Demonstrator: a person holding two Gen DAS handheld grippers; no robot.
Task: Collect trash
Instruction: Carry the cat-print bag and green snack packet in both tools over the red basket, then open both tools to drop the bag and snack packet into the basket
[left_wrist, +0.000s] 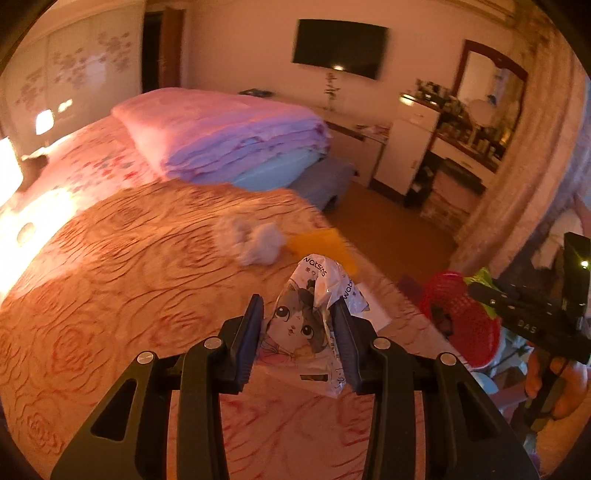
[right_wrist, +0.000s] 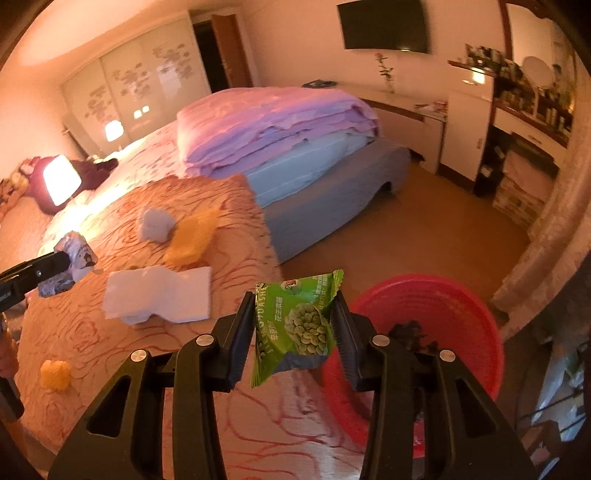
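Note:
My left gripper (left_wrist: 297, 308) is shut on a white wrapper printed with a cat (left_wrist: 306, 325) and holds it above the orange rose-patterned cover (left_wrist: 110, 295). That wrapper also shows in the right wrist view (right_wrist: 75, 258). My right gripper (right_wrist: 295, 306) is shut on a green snack packet (right_wrist: 299, 328), near the rim of a red plastic basket (right_wrist: 443, 306) with dark trash inside. The basket shows in the left wrist view (left_wrist: 461, 317). A crumpled white tissue (right_wrist: 157, 223), a yellow wrapper (right_wrist: 192, 240), a white tissue sheet (right_wrist: 159, 295) and a small yellow scrap (right_wrist: 55, 374) lie on the cover.
A bed with folded pink and purple quilts (right_wrist: 277, 125) stands behind. A lit lamp (right_wrist: 61, 179) is at left. White cabinets (right_wrist: 469, 129), a dresser with mirror and a wall television (right_wrist: 384, 24) are at the far right. Brown floor (right_wrist: 406, 229) lies between bed and basket.

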